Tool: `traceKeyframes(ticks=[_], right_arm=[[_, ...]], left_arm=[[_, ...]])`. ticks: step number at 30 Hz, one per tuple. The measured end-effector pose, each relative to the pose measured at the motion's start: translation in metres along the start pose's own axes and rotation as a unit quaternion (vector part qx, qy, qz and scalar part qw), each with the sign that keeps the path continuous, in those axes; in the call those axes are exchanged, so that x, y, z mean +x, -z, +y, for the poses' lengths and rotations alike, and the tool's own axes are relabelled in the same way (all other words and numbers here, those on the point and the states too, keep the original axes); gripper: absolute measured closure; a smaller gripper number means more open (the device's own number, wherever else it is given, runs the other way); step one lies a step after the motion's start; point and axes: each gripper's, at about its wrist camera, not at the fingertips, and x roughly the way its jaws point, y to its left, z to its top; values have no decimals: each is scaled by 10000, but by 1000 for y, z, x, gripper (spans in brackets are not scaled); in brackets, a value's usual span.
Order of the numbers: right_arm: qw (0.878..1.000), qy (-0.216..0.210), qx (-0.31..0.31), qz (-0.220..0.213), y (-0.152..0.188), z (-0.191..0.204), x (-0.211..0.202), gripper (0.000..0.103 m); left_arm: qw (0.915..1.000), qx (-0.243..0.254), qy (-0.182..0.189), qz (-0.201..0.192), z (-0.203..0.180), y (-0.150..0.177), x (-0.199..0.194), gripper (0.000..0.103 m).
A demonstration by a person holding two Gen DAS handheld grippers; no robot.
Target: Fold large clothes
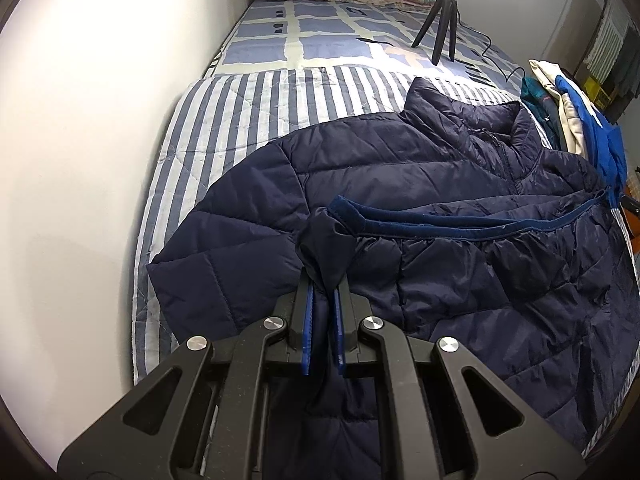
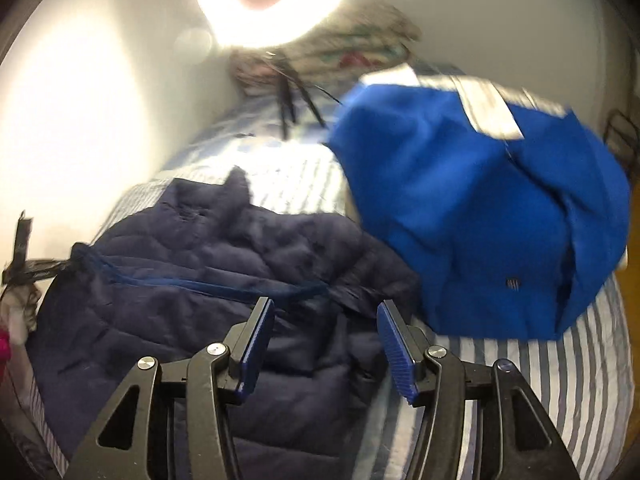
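The navy puffer jacket (image 1: 420, 200) lies spread across the striped quilt (image 1: 240, 112) on the bed. The left gripper (image 1: 324, 312) pinches a bunched corner of its hem, lifted just off the fabric. The right gripper (image 2: 326, 344) hangs with jaws apart over the jacket's other side, holding nothing, just beside a blue garment (image 2: 480, 208).

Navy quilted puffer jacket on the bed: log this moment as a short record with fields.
garment: navy quilted puffer jacket, spread on the blue-and-white striped quilt, hem folded up
left gripper: fingers shut on a hem corner of the jacket
right gripper: fingers open, empty, above the jacket's right side
nearby: bright blue garment with white panels, beside the jacket
background: black tripod with ring light
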Motion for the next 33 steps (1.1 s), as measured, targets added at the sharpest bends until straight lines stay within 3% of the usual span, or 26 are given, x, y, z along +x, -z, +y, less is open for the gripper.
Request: traceKeyframes(ticks=[4,5,6,9,15,21,28,33], right_arm=[[9984,192,-21,526,-1,4,32,46],[9974,288,-36,660,3,4,40,55],[9964,376,-70,761,5,6,45,80],[9970,427,-114,632,9,12,37,99],[9954,816,-499,86,-3,34,-14,102],[9862,1384,-828,-371,-45,44,-36,103],[9704,2181,-920,-471,-101,40,18,103],[9623,2534,-941,-296,-114,31,70,103]], left_arm=[[10000,-25,-1,-11,0,0,-2,96],[10000,-20,-5,-16,-1,0,-2,97],[10000,-26,-9,-9,0,0,-2,97],[10000,23,7,-41,-1,0,-5,97],[9994,60,3,-355,0,-4,-31,98],[9971,49,-184,-740,7,-33,-52,98],[9922,95,-546,-1113,5,-104,-38,98],[9940,9,-665,-872,6,-132,17,98]])
